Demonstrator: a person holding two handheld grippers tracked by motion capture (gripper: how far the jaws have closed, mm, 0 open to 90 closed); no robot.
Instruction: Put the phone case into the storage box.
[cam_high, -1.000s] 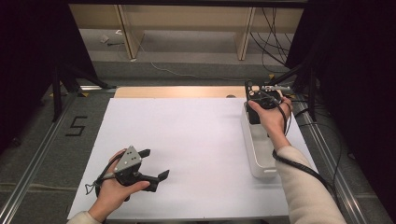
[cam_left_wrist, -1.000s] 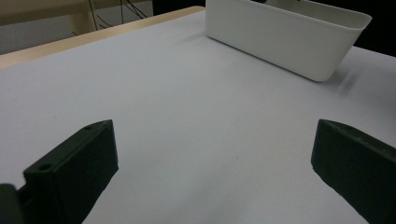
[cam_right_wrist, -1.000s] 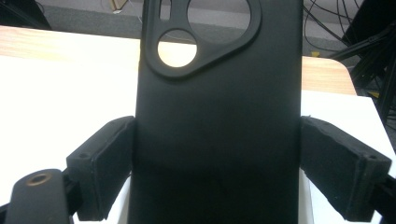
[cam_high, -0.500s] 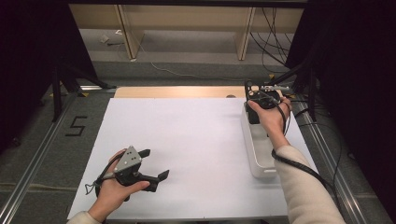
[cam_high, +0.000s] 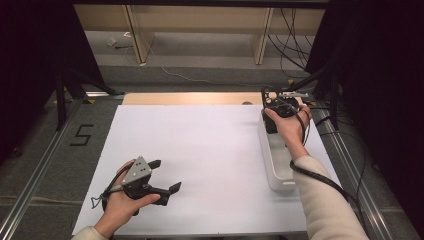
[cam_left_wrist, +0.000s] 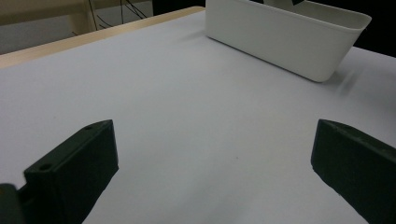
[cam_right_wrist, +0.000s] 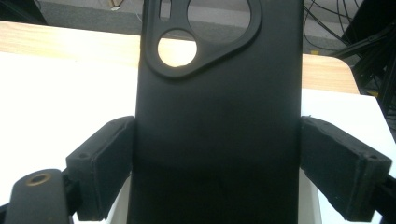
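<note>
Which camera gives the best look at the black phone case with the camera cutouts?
The right gripper view: the black phone case stands close up between the right gripper pads, cutouts clear. In the high view it is a small dark shape above the white bin. The left gripper view has just a dark sliver behind the bin.

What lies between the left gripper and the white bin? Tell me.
Nothing: in the left gripper view, bare white table cover stretches from the open left gripper to the white bin. The high view shows the same.
</note>
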